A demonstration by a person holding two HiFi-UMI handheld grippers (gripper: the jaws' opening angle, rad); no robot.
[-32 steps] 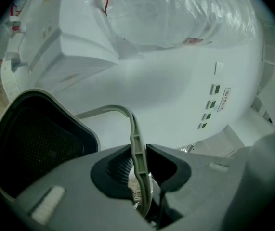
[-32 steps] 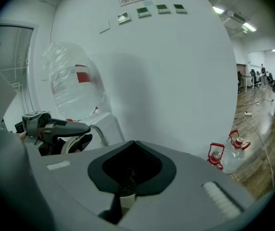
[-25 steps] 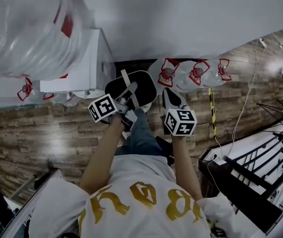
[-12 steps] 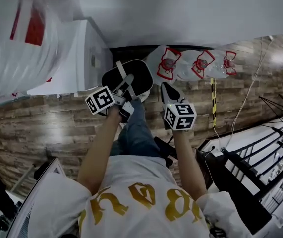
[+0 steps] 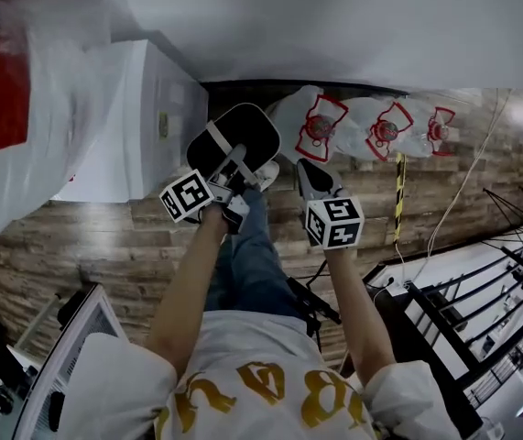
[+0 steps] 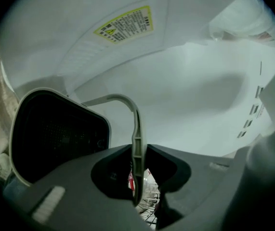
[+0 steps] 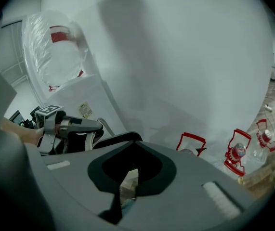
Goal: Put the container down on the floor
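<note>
A black container [image 5: 235, 138] with a pale rim hangs by its grey handle [image 5: 231, 165] in the head view, close to the foot of the white wall. My left gripper [image 5: 233, 193] is shut on that handle. The left gripper view shows the handle [image 6: 136, 143] pinched between the jaws and the container [image 6: 55, 138] at the left. I cannot tell whether the container touches the floor. My right gripper [image 5: 308, 178] is beside it on the right, jaws together and nothing in them. The right gripper view shows the left gripper [image 7: 67, 129] and the container's edge [image 7: 118, 139].
A white cabinet [image 5: 142, 126] stands left of the container, and a large plastic-wrapped bundle [image 5: 14, 108] is at the far left. Three clear water bottles [image 5: 385, 131] with red labels lie along the wall. The floor [image 5: 105, 236] is wood plank. Black racks [image 5: 463, 310] are at the right.
The head view has swung, so the cabinet and bundle sit further left. The left gripper keeps its hold on the handle, and both grippers have shifted only slightly.
</note>
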